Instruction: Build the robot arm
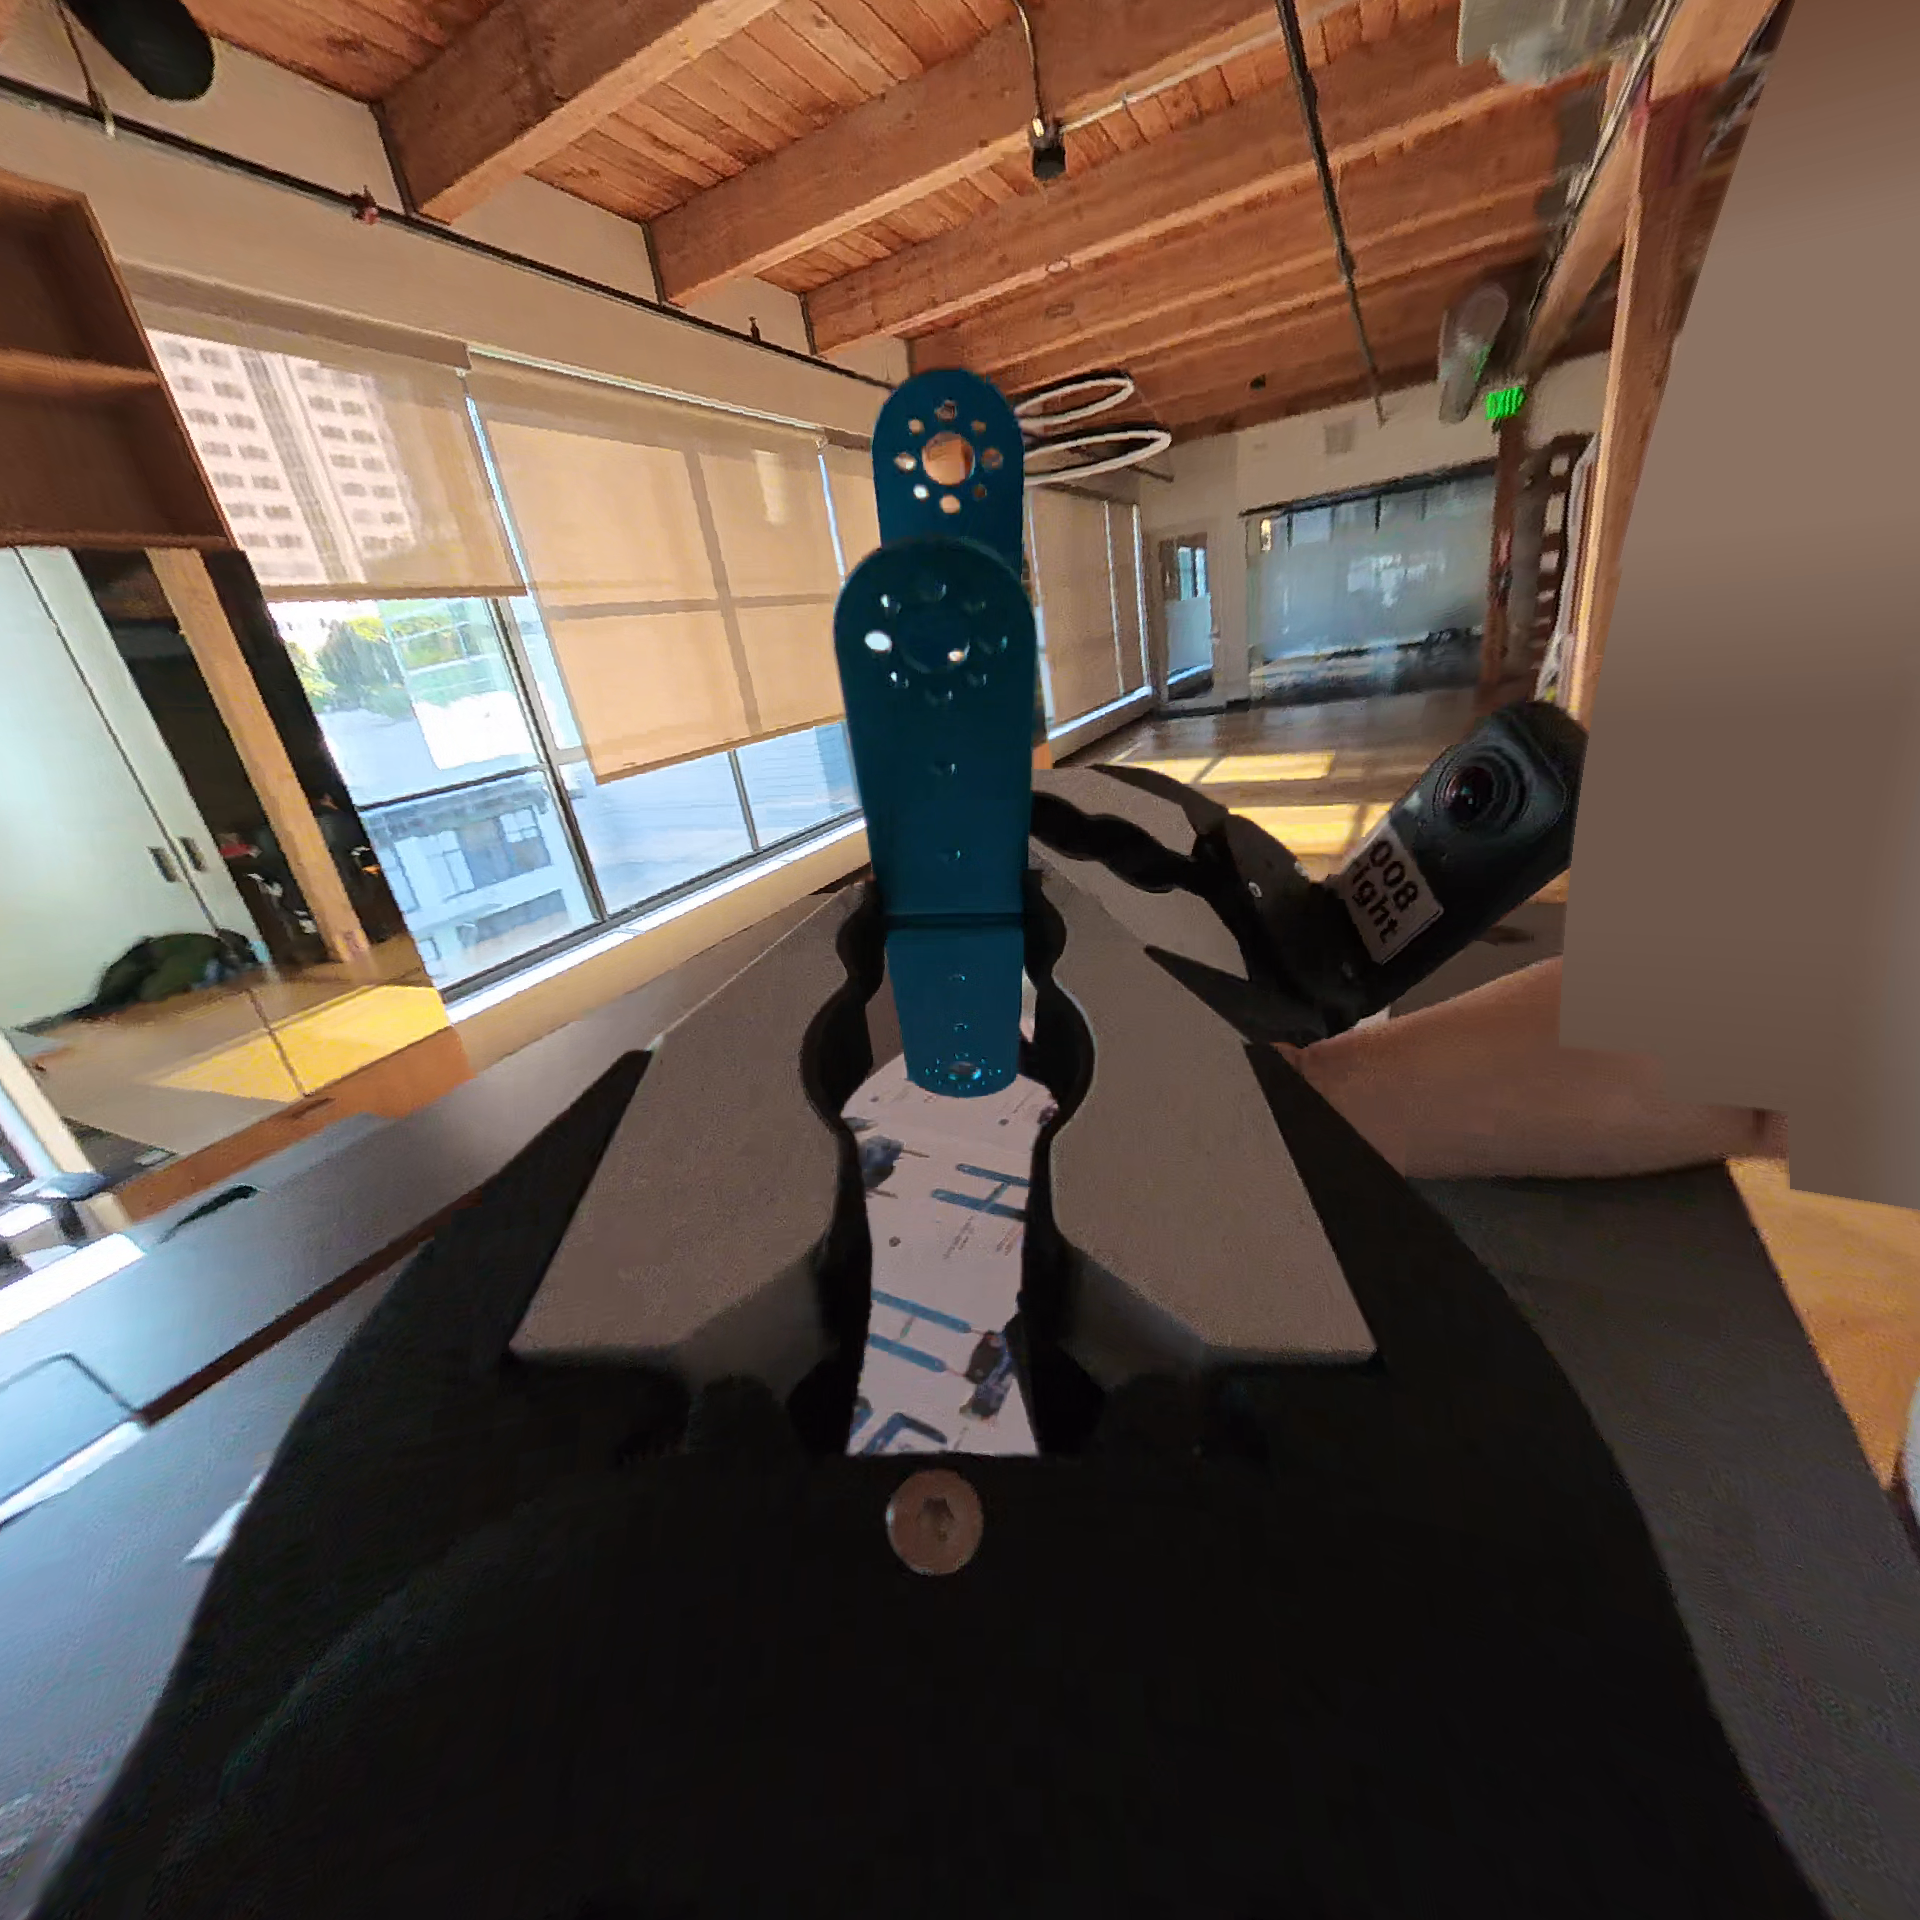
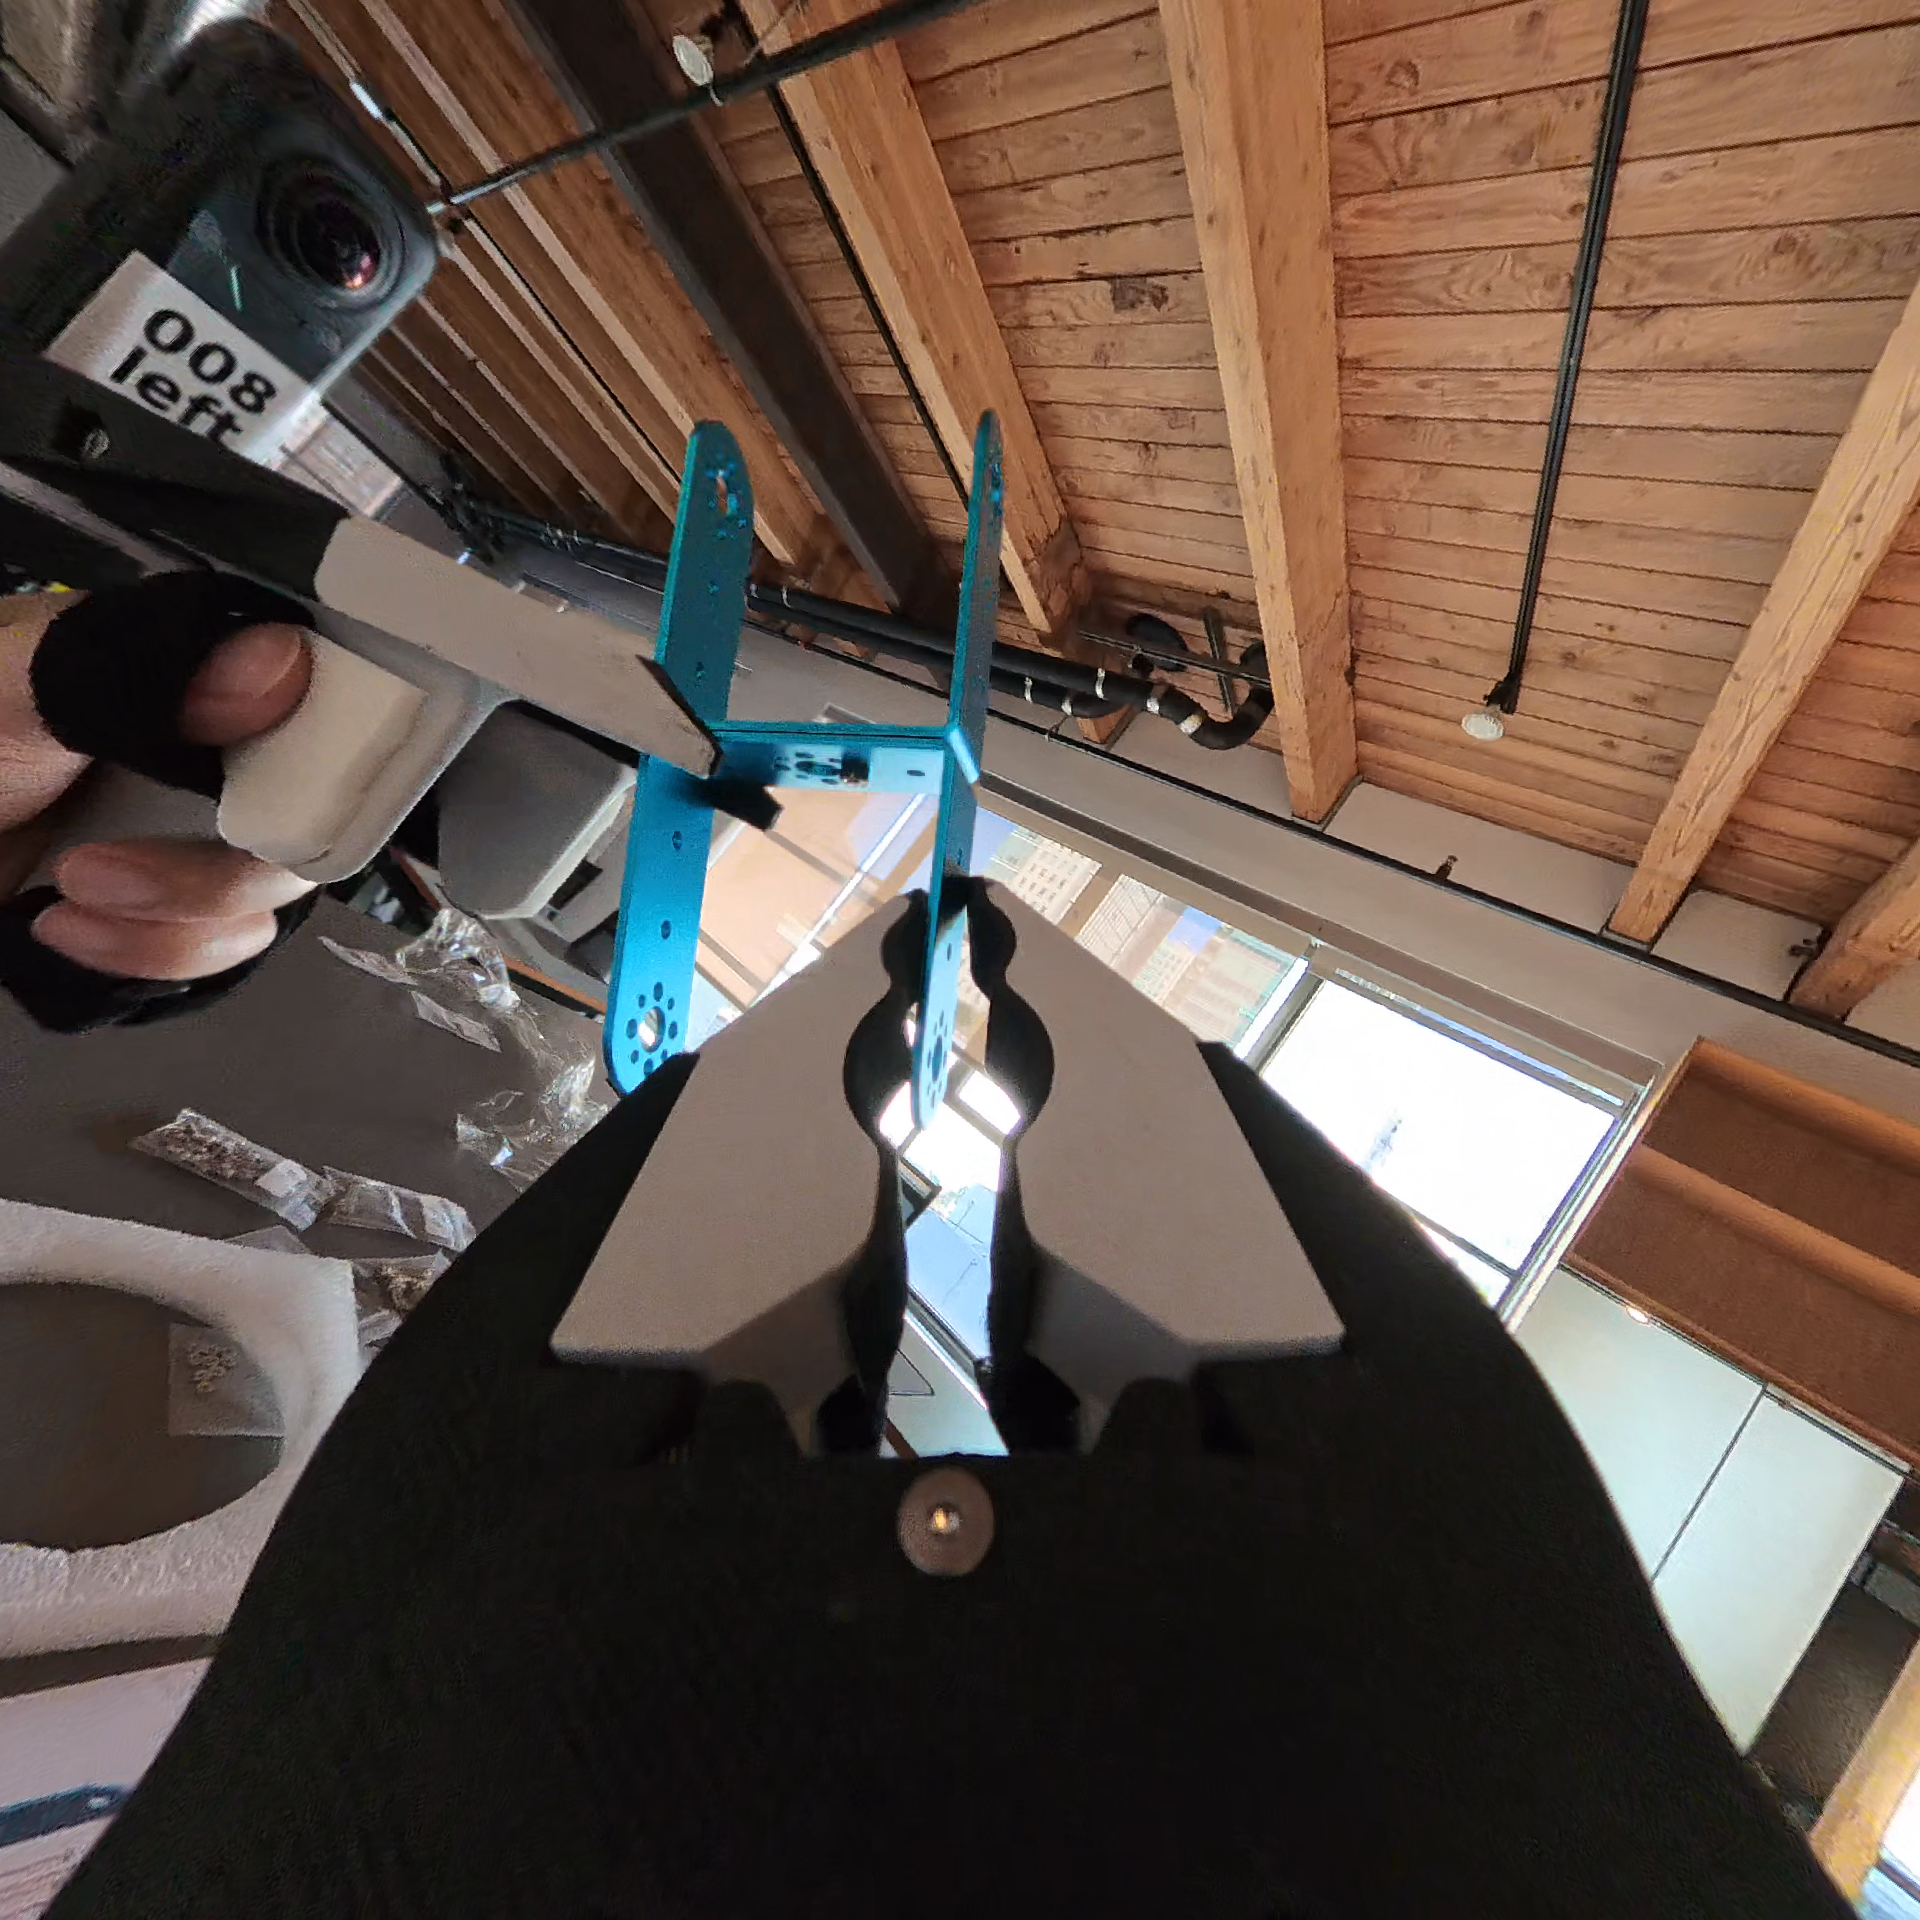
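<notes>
A blue metal frame (image 2: 831,764) is held up in the air. It is two long perforated plates joined by a short crossbar, like an H. My right gripper (image 2: 951,894) is shut on the lower part of the right plate. My left gripper (image 2: 727,774) comes in from the left and is shut on the left plate where the crossbar meets it. In the left wrist view the frame (image 1: 935,748) stands upright, edge on, between the left gripper's (image 1: 951,883) grey pads. The right gripper (image 1: 1049,810) reaches it from the right.
A dark table (image 2: 125,1091) lies below with several clear bags of small parts (image 2: 301,1184) and a white foam piece (image 2: 125,1455). A printed sheet (image 1: 945,1247) shows under the left gripper. A person's hand (image 2: 156,727) holds the left gripper. Windows and a wood-beam ceiling surround. Some 4 cm of space lies between my two pairs of fingers.
</notes>
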